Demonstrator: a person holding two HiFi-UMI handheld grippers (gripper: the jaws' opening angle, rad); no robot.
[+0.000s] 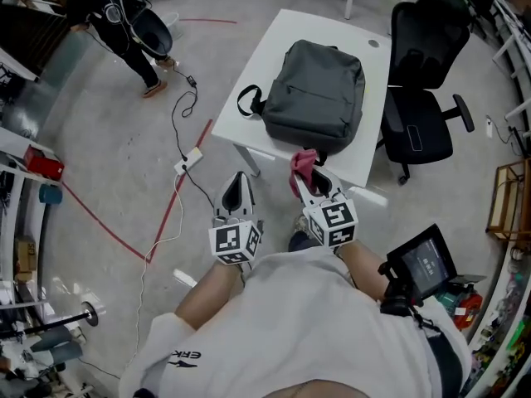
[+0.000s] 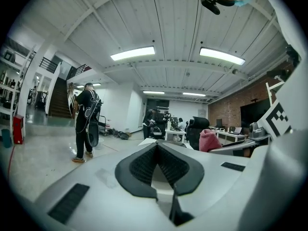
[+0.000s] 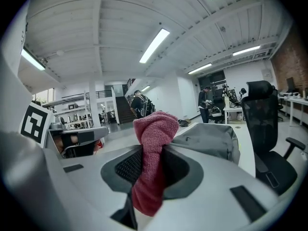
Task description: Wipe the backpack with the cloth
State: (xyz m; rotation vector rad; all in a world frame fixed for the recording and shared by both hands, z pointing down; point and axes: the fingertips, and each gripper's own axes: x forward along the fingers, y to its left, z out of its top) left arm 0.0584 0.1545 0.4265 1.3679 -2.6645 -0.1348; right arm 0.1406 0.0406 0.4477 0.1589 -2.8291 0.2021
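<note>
Backpack (image 1: 319,98), grey, lies flat on the white bench (image 1: 274,44), its handle loop at the left edge. The right hand-held gripper (image 1: 309,179) hovers at the bench's near edge, just beside the bag, its jaws clamped on a bunched pink cloth (image 1: 303,164). The left hand-held gripper (image 1: 239,181) hangs beside it over the floor, jaws together, nothing between them. A black office chair (image 1: 423,98) stands right of the bench.

Held out side by side: left tool (image 1: 239,179), jaws together, empty; right tool (image 1: 312,177) clamped on cloth (image 1: 302,162).
</note>
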